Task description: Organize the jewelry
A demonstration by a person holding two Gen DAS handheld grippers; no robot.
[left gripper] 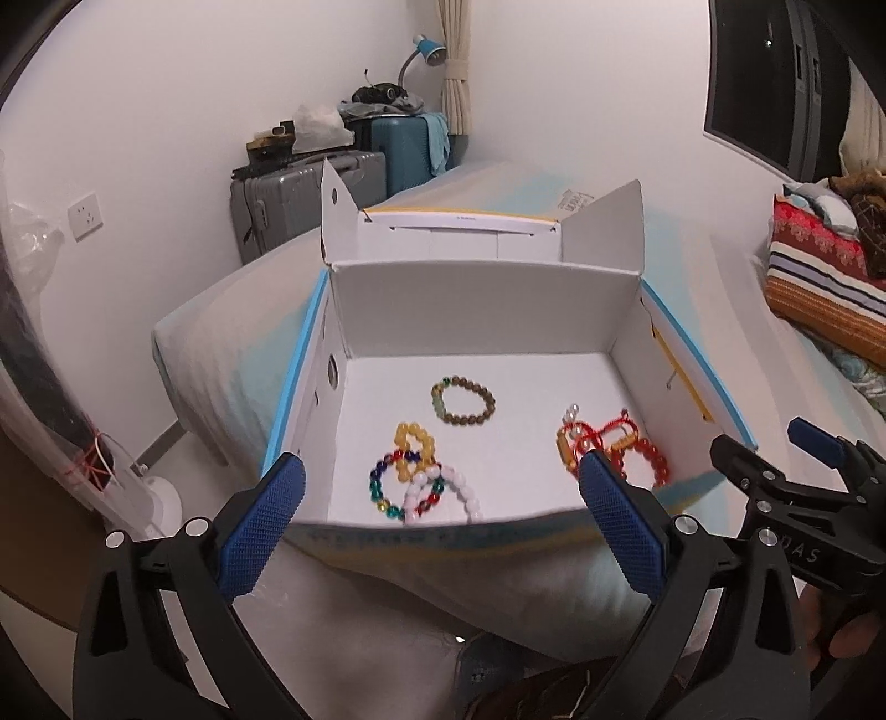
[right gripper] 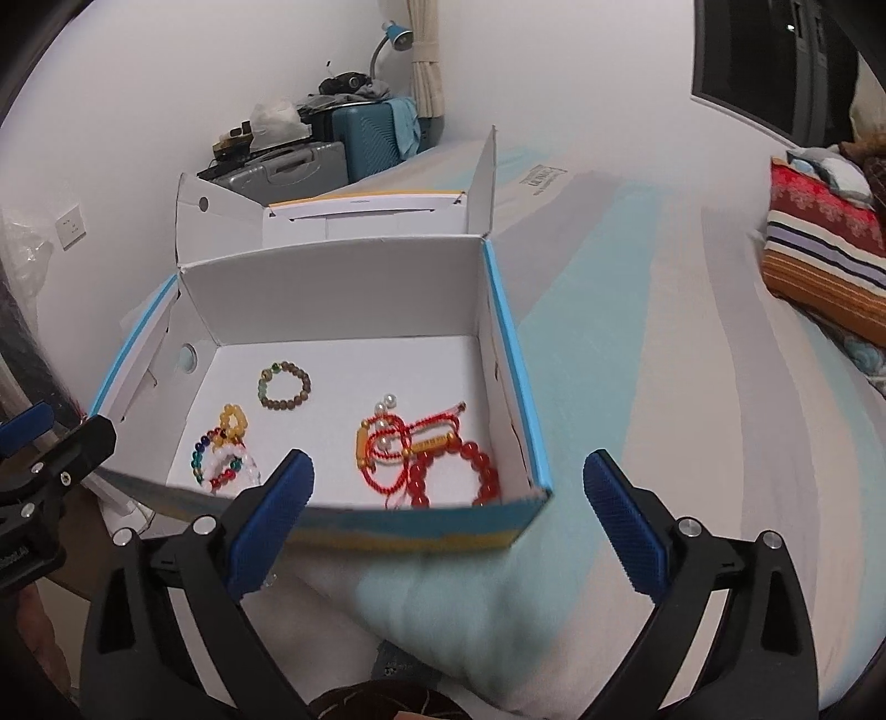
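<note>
An open white box with blue edges (left gripper: 476,304) (right gripper: 332,288) sits on the bed. Inside lie a brown bead bracelet (left gripper: 464,399) (right gripper: 286,386), a yellow bead ring (left gripper: 412,448) (right gripper: 233,421), a multicoloured bead bracelet (left gripper: 382,487) (right gripper: 207,448) overlapping a white bead bracelet (left gripper: 443,493) (right gripper: 235,468), and a tangle of red cord, pearls and red beads (left gripper: 614,448) (right gripper: 432,454). My left gripper (left gripper: 440,509) is open and empty, just before the box's near wall. My right gripper (right gripper: 448,504) is open and empty, over the box's near right corner.
The bed (right gripper: 637,332) has a pale blue and grey cover. A striped cushion (left gripper: 825,277) (right gripper: 825,271) lies at the right. Suitcases (left gripper: 310,194) (right gripper: 332,144) and a blue lamp (left gripper: 429,50) stand by the far wall. The right gripper's body shows in the left wrist view (left gripper: 775,487).
</note>
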